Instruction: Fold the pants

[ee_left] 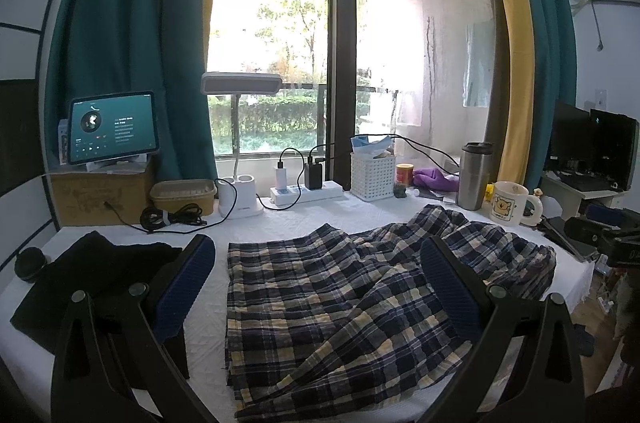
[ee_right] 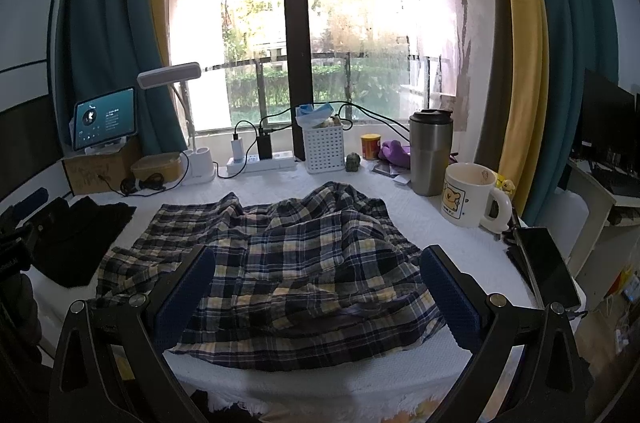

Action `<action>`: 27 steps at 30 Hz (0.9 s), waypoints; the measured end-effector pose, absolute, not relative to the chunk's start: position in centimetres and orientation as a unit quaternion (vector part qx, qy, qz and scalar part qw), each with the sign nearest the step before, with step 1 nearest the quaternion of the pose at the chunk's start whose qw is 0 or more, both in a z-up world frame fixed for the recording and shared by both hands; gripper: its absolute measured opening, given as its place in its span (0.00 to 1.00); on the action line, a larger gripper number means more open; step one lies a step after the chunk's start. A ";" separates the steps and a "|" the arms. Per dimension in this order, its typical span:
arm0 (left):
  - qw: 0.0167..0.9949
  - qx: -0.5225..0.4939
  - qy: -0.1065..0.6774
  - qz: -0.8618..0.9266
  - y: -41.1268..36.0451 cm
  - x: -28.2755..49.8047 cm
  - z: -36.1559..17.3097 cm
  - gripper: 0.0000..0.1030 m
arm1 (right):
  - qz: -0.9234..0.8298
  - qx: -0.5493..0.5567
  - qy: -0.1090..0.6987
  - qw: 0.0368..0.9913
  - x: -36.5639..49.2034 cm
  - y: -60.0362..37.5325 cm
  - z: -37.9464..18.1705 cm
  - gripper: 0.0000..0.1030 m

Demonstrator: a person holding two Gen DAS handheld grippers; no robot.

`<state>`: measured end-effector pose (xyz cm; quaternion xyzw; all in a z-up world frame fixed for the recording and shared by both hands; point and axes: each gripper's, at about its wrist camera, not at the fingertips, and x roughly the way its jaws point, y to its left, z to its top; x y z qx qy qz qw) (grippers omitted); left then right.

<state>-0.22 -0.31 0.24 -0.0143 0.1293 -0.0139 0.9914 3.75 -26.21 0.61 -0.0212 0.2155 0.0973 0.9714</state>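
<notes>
White-covered table (ee_left: 280, 227) fills both views, window behind, clutter along the back edge. The plaid pants (ee_left: 360, 295) lie in a rumpled heap across the middle of the table, flatter on the left side, bunched and ridged toward the right; no fold looks made yet, we judge. A black garment (ee_left: 92, 275) sits just left of them, apart from the plaid. At right rear a steel tumbler (ee_right: 431, 151) and a bear mug (ee_right: 470, 195) stand near the cloth's far edge. Our left gripper (ee_left: 318, 287) hovers over the pants' left half, jaws spread wide, gripping nothing. Our right gripper (ee_right: 316, 297) hangs over the near edge, also spread wide and empty. To do this step well we'd first pinch two corners of one edge, pull the cloth taut and flat, and keep the sweep clear of the mug and tumbler.
</notes>
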 end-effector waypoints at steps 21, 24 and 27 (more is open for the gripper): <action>0.992 -0.021 0.126 -0.013 0.0 -0.2 0.6 0.99 | 0.105 -0.027 0.215 0.971 4.2 -25.7 0.9 0.99; 0.992 -0.021 0.126 -0.014 0.0 -0.1 0.6 0.99 | 0.106 -0.029 0.215 0.970 4.3 -25.6 0.8 0.99; 0.992 -0.019 0.126 -0.014 0.0 -0.2 0.6 0.99 | 0.107 -0.027 0.215 0.970 4.3 -25.6 0.7 0.99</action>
